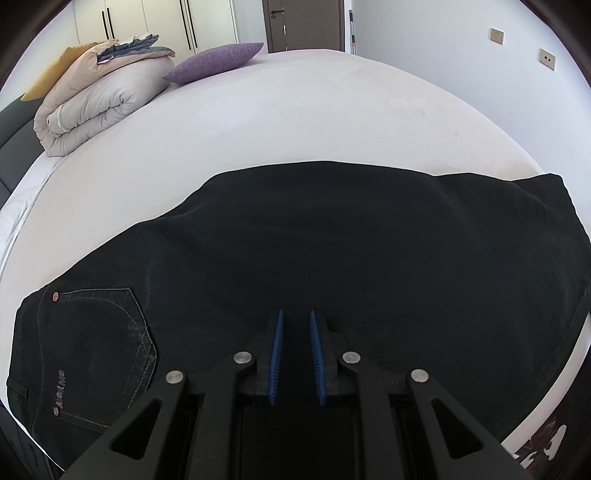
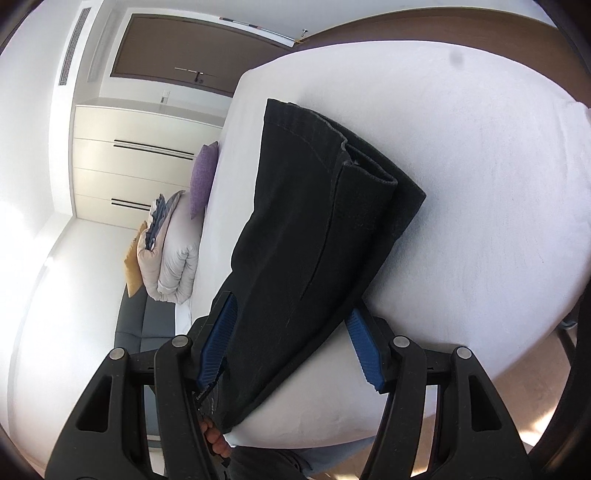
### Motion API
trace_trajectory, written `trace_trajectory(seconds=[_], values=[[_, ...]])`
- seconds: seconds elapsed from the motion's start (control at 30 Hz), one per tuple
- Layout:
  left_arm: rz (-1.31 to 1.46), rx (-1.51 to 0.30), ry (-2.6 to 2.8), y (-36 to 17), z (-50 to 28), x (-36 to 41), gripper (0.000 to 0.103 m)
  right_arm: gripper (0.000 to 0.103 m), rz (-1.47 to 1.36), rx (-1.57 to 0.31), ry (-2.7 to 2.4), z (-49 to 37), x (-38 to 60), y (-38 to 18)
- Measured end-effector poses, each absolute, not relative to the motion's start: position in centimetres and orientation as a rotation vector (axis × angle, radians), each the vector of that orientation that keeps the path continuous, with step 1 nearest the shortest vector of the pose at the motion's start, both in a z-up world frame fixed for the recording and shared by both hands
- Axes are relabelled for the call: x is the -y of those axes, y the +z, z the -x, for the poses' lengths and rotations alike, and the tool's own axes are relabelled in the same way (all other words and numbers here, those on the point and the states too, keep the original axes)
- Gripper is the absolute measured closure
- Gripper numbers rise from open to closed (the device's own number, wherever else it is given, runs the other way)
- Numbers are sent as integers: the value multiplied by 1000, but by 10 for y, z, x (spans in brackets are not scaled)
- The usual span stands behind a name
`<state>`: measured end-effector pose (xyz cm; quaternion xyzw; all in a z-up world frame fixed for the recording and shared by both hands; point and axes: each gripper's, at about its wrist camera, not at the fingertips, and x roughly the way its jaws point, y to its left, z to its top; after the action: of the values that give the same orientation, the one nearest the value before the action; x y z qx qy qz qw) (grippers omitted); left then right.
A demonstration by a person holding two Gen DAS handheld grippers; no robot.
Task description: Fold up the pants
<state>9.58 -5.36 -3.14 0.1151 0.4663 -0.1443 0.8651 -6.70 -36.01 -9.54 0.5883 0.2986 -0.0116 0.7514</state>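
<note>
- Pants (image 1: 332, 251), black denim, are spread flat across the lower half of the left wrist view, on a white bed (image 1: 295, 110).
- Back pocket (image 1: 99, 339) with contrast stitching and copper rivets is seen at lower left of that frame; hem end reaches the right edge.
- Left gripper (image 1: 296, 317) is seen at bottom centre, blue-padded fingers (image 1: 276, 354) set close together with a narrow gap; dark fabric is seen in the gap, but whether it is pinched cannot be told.
- In the right wrist view, the pants (image 2: 303, 236) are seen as a doubled leg running from bottom centre up to the upper middle, the hem openings (image 2: 365, 166) stacked at the top.
- Right gripper (image 2: 291, 317) is seen with jaws spread wide, one blue pad (image 2: 218, 339) left of the leg and the other on its right; the fabric passes between them, uncompressed.
- A folded grey duvet (image 1: 96, 103), a purple cushion (image 1: 214, 61) and a yellow pillow (image 1: 48, 79) are placed at upper left of the left wrist frame, well apart from the pants.
- White wardrobes (image 2: 136, 166) are seen at left of the right wrist frame, a brown door (image 1: 303, 24) at top centre of the left wrist frame.
</note>
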Motion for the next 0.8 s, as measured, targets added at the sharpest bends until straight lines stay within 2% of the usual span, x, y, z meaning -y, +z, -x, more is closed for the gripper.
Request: trace_trajectory(seconds=[0.3,0.53,0.63,0.7,0.8], values=[[-231,-986,-306,-32,-97,52,87,43,-1305,-575,-88,66,382,-89],[-234,-987,-300,-33,-98,54,87,50,-1262,-540,-131,58,400,-85],[-231,-987,-298,-34,-98,54,87,65,-1226,-556,-143,55,400,-83],[-222,-989,-299,-35,-97,53,87,80,-1232,-563,-148,56,405,-87],[-210,-987,-299,-36,-97,50,86,89,-1260,-559,-155,61,413,-94]])
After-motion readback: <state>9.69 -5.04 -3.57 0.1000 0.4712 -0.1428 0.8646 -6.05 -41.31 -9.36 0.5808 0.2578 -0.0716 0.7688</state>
